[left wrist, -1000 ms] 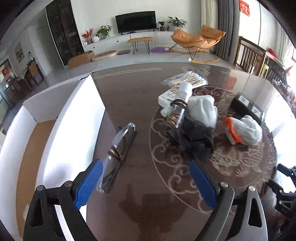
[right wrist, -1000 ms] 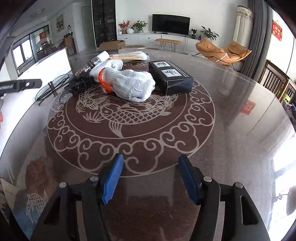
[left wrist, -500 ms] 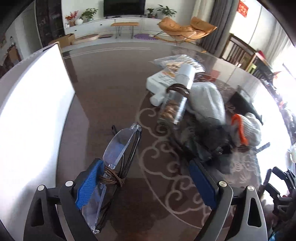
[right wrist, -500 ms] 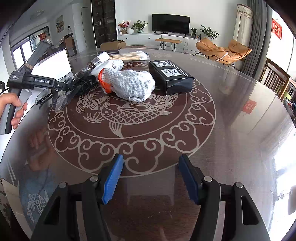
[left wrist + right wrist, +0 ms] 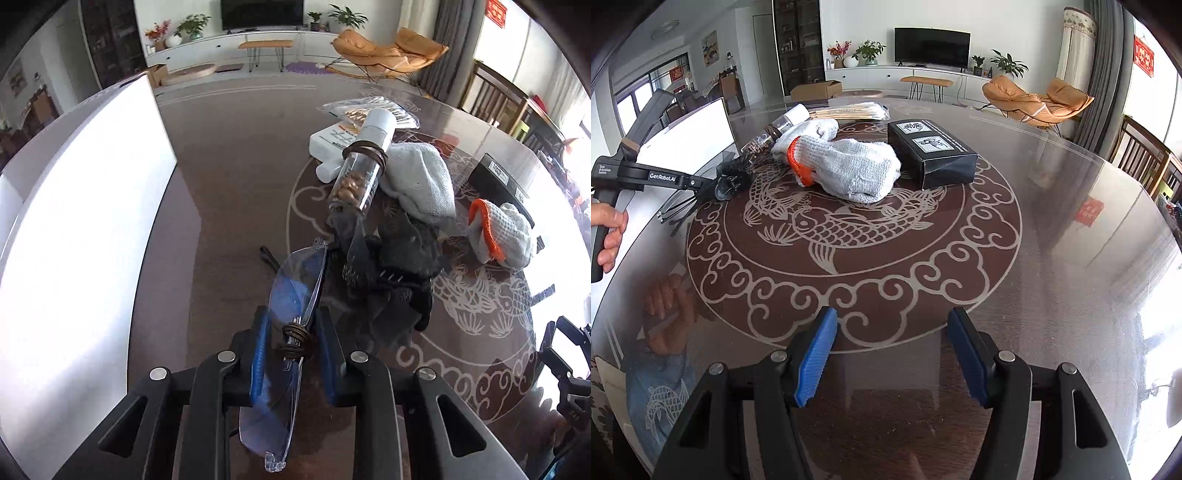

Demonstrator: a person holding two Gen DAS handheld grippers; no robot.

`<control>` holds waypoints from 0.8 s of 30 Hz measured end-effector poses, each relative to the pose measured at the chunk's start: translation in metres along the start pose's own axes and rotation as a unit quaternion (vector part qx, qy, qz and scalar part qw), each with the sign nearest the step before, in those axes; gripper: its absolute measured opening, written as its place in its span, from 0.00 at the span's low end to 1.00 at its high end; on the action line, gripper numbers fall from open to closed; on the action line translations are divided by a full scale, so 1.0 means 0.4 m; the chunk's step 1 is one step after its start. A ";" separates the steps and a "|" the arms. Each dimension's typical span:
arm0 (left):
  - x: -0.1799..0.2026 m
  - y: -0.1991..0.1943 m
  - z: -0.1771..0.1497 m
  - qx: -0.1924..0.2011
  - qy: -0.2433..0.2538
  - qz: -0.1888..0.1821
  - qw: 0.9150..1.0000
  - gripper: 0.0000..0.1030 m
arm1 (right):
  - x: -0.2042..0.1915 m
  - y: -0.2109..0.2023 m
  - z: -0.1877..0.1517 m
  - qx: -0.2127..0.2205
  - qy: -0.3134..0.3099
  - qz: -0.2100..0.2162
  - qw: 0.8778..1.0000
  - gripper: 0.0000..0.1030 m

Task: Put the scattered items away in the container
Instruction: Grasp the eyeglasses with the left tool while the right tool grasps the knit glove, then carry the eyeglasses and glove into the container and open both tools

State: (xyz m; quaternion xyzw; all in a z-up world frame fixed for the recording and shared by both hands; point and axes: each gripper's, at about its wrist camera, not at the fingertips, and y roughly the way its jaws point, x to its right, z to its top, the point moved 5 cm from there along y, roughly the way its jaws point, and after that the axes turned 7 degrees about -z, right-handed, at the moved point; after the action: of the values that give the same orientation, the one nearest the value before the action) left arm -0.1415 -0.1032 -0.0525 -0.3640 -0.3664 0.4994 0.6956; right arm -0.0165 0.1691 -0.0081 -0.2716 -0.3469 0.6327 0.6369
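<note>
Clear rimless glasses (image 5: 295,295) with a brown cord wound round the bridge lie on the dark glass table (image 5: 229,192). My left gripper (image 5: 291,332) is over them; its jaws are closing, and both blue pads press on the bridge. A white open container (image 5: 85,221) stands to the left. My right gripper (image 5: 892,354) hangs open over bare table, nothing between its fingers. Beyond it lie a grey glove with an orange cuff (image 5: 849,166) and a black box (image 5: 931,151).
Past the glasses lie a black cloth (image 5: 399,258), a clear bottle of brown pieces (image 5: 360,173), a second grey glove (image 5: 421,181), a white packet (image 5: 328,140) and a bag of sticks (image 5: 369,109). A hand (image 5: 609,229) holds the left tool.
My left gripper came down over the glasses and closed from wide open onto their bridge. The right gripper has not moved.
</note>
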 end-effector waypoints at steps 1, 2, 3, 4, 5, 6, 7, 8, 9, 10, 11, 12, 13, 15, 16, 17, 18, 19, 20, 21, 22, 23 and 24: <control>0.002 -0.012 -0.024 0.007 -0.014 -0.002 1.000 0.23 | -0.003 0.003 0.001 0.000 0.000 0.001 1.000 0.62; 0.004 -0.027 -0.051 0.013 -0.026 -0.005 1.000 0.23 | -0.005 0.004 0.001 0.000 0.000 0.001 1.000 0.62; 0.009 -0.039 -0.076 0.018 -0.037 -0.010 0.999 0.23 | -0.007 0.003 0.000 0.000 0.000 0.003 1.000 0.63; 0.021 -0.045 -0.096 0.023 -0.043 -0.018 0.999 0.23 | -0.008 0.001 0.001 0.002 0.000 0.012 1.000 0.63; 0.026 -0.057 -0.118 0.028 -0.050 -0.029 0.998 0.23 | -0.012 0.001 0.009 0.007 -0.002 0.035 0.999 0.63; 0.031 -0.065 -0.136 0.034 -0.056 -0.035 0.997 0.23 | -0.023 0.001 0.027 0.017 -0.011 0.065 0.998 0.63; 0.032 -0.075 -0.154 0.039 -0.061 -0.038 0.997 0.23 | -0.037 0.000 0.055 0.031 -0.032 0.077 0.996 0.63; 0.032 -0.084 -0.167 0.043 -0.065 -0.040 0.996 0.23 | -0.054 -0.003 0.093 0.053 -0.064 0.067 0.994 0.63; 0.033 -0.086 -0.175 0.048 -0.069 -0.043 0.996 0.24 | -0.073 -0.007 0.136 0.078 -0.099 0.059 0.990 0.63; 0.030 -0.092 -0.183 0.054 -0.075 -0.046 0.995 0.24 | -0.096 -0.007 0.180 0.098 -0.134 0.067 0.984 0.63; 0.038 -0.082 -0.182 0.057 -0.079 -0.048 0.994 0.24 | -0.119 0.002 0.219 0.108 -0.169 0.083 0.976 0.63; 0.063 -0.049 -0.162 0.060 -0.084 -0.049 0.993 0.24 | -0.140 0.019 0.252 0.110 -0.203 0.094 0.968 0.63; 0.062 -0.048 -0.163 0.062 -0.088 -0.050 0.993 0.24 | -0.158 0.039 0.279 0.105 -0.235 0.101 0.961 0.63; 0.072 -0.043 -0.159 0.063 -0.089 -0.046 0.993 0.26 | -0.188 0.084 0.313 0.088 -0.295 0.098 0.946 0.63; 0.075 -0.041 -0.157 0.063 -0.086 -0.044 0.993 0.27 | -0.198 0.107 0.323 0.079 -0.319 0.088 0.940 0.63; 0.082 -0.039 -0.154 0.063 -0.082 -0.045 0.994 0.33 | -0.204 0.131 0.329 0.066 -0.334 0.081 0.937 0.63; 0.085 -0.043 -0.157 0.064 -0.077 -0.047 0.994 0.40 | -0.204 0.154 0.331 0.048 -0.340 0.076 0.936 0.63; 0.091 -0.040 -0.156 0.065 -0.069 -0.048 0.994 0.45 | -0.198 0.173 0.331 0.025 -0.336 0.076 0.938 0.63; 0.102 -0.037 -0.155 0.067 -0.058 -0.048 0.995 0.53 | -0.192 0.186 0.327 0.003 -0.320 0.083 0.944 0.57; 0.112 -0.032 -0.153 0.067 -0.047 -0.043 0.996 0.58 | -0.183 0.192 0.321 -0.010 -0.303 0.087 0.949 0.49; 0.124 -0.027 -0.153 0.068 -0.035 -0.032 0.997 0.59 | -0.174 0.192 0.311 -0.012 -0.291 0.083 0.953 0.33; 0.134 -0.024 -0.154 0.067 -0.024 -0.019 0.997 0.60 | -0.165 0.185 0.296 -0.007 -0.281 0.075 0.957 0.25; 0.141 -0.022 -0.155 0.068 -0.014 -0.006 0.998 0.60 | -0.156 0.173 0.279 -0.003 -0.267 0.072 0.961 0.25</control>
State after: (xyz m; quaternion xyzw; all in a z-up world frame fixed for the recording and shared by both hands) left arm -0.0704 -0.0596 -0.0655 -0.3069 -0.3436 0.5237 0.7166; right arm -0.1442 0.1004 -0.0003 -0.1190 -0.4855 0.7256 0.4729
